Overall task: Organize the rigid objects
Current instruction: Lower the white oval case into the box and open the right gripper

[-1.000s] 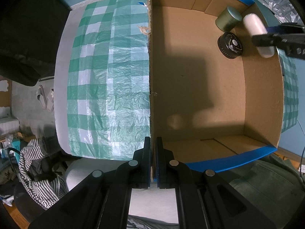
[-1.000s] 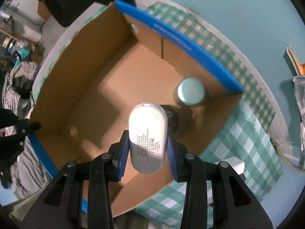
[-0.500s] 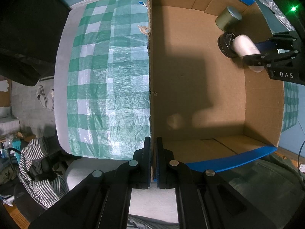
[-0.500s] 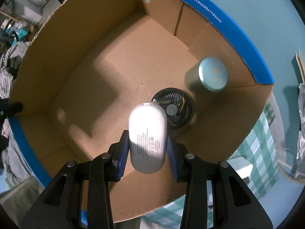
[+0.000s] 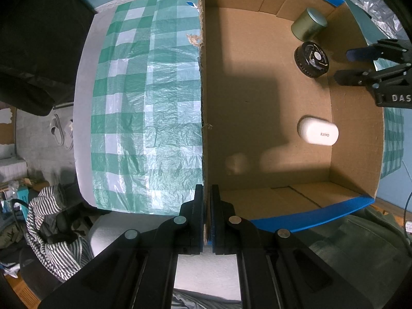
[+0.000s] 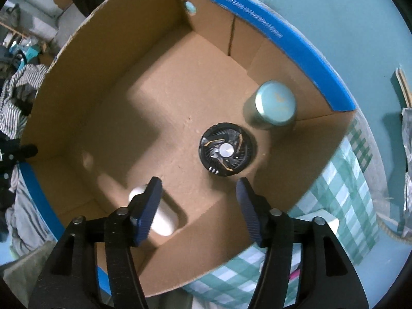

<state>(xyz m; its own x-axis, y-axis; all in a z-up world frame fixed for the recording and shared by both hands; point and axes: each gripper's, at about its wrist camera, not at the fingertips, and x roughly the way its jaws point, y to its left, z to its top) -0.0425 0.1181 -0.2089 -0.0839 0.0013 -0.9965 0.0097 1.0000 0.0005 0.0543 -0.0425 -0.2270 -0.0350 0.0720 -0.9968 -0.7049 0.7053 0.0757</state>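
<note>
Cardboard forms the box [image 5: 267, 118], and its near wall is pinched between the closed fingers of the left gripper [image 5: 207, 221], so the box is held steady. A white oblong case [image 5: 318, 134] is seen lying flat on the box floor, its long axis running roughly along the right wall, apart from the black fan [image 6: 227, 152] and the green tin [image 6: 275, 105] in the far corner. The right gripper [image 6: 199, 207] hangs above with its fingers spread wide and nothing between them; the case lies below and to the left of its left finger. The right hand is judged nearer to any further objects outside the box.
</note>
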